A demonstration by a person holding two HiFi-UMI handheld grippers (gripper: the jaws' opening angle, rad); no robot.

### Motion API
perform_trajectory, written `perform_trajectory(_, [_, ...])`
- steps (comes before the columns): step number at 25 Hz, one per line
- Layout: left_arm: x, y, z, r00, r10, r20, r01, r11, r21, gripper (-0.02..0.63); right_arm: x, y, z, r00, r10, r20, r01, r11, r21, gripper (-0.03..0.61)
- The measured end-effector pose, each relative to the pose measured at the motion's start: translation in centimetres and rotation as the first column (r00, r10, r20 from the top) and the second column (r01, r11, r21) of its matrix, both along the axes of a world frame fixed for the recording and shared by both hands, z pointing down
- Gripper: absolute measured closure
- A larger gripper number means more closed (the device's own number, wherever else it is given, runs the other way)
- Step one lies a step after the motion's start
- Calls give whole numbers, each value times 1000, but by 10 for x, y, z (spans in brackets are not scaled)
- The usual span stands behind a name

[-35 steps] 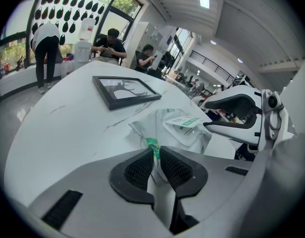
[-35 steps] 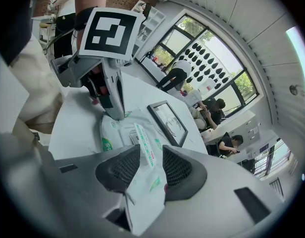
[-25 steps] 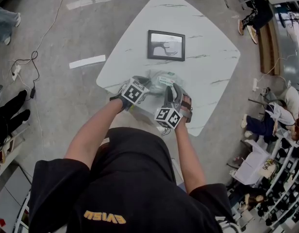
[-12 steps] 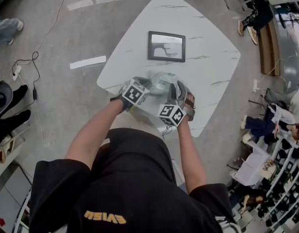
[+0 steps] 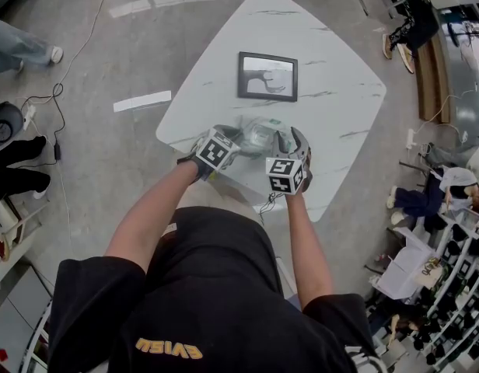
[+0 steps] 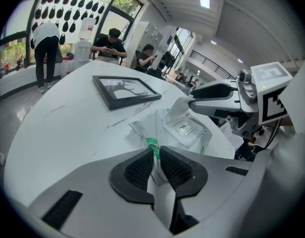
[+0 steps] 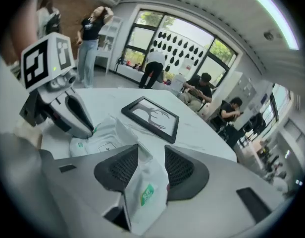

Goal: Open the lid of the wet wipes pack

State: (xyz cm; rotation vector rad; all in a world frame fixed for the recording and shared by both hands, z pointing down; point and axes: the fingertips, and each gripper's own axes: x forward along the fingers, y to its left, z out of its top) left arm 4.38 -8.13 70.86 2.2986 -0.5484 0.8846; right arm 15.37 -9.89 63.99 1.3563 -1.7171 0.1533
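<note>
The wet wipes pack (image 5: 257, 135), white film with green print, lies at the near edge of the white marble table (image 5: 333, 92). Its flat white lid (image 6: 184, 128) lies down, closed. My left gripper (image 6: 156, 155) is shut on the pack's left end seam; it also shows in the head view (image 5: 236, 136). My right gripper (image 7: 151, 157) has the pack's other end flap (image 7: 145, 185) between its jaws, which are opening. The flap leans on one pad, with a gap to the other. The right gripper (image 5: 285, 141) stands at the pack's right end.
A black picture frame (image 5: 267, 75) lies on the table beyond the pack. People sit and stand around the room, and cables (image 5: 37, 103) lie on the floor at the left. The table's near edge (image 5: 224, 179) is just under both grippers.
My right gripper has rolled and shifted a little to the right, so its marker cube now faces up. The left gripper and the pack have stayed put.
</note>
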Motion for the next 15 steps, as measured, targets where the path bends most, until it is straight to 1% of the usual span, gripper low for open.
perform_trajectory(3, [0,0,2,1000,1,-2,-1,1000,-3,546,9,-4,5,987,102,128,-100,995,-22,402])
perform_trajectory(6, [0,0,3,1000,1,-3,-1,1000,-5,546,13,-8,9,962,170,213,-165,985,-41,394])
perform_trajectory(8, [0,0,2,1000,0,-4,0,1000,-5,546,15,-10,9,949,199,244,-193,980,-51,394])
perform_trajectory(12, [-1,3,6,1000,1,0,-1,1000,-10,546,18,-11,19,934,233,269,-218,972,-86,393])
perform_trajectory(15, [0,2,3,1000,2,-5,-2,1000,-7,546,22,-12,30,908,282,310,-253,959,-131,391])
